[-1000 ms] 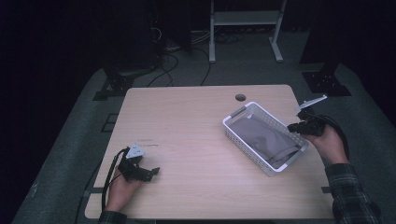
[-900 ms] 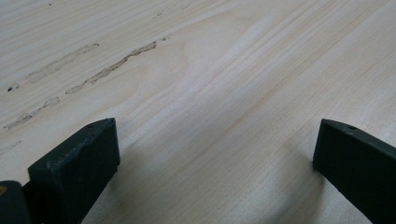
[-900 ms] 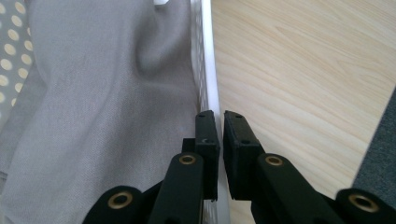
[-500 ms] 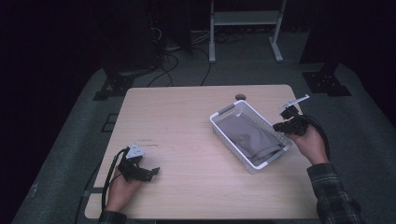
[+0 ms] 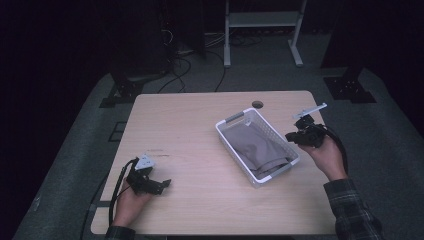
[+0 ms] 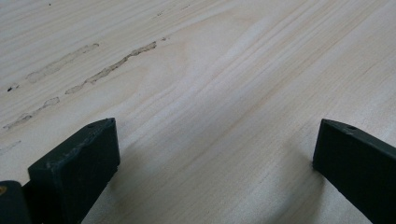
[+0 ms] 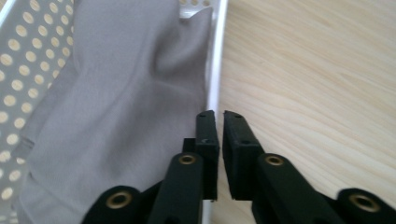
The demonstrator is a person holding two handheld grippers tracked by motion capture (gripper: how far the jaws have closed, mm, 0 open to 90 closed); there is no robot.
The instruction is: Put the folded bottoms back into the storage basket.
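Jaws of right gripper (image 7: 219, 119) pinched together on basket (image 5: 235, 120) long rim, white edge caught between tips. Basket sits right of centre on surface (image 5: 190, 130), long axis slanting far-left to near-right, grey cloth (image 7: 121, 93) inside. Right hand (image 5: 325, 155) nearest, at basket's right wall, gripper pointing left. Left gripper (image 5: 162, 183) parked near-left, well apart from basket, jaws wide apart over bare wood.

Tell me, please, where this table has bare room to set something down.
The table is bare between the left tool and the white basket, plus the far left corner. The right edge is crowded by the basket and right tool.
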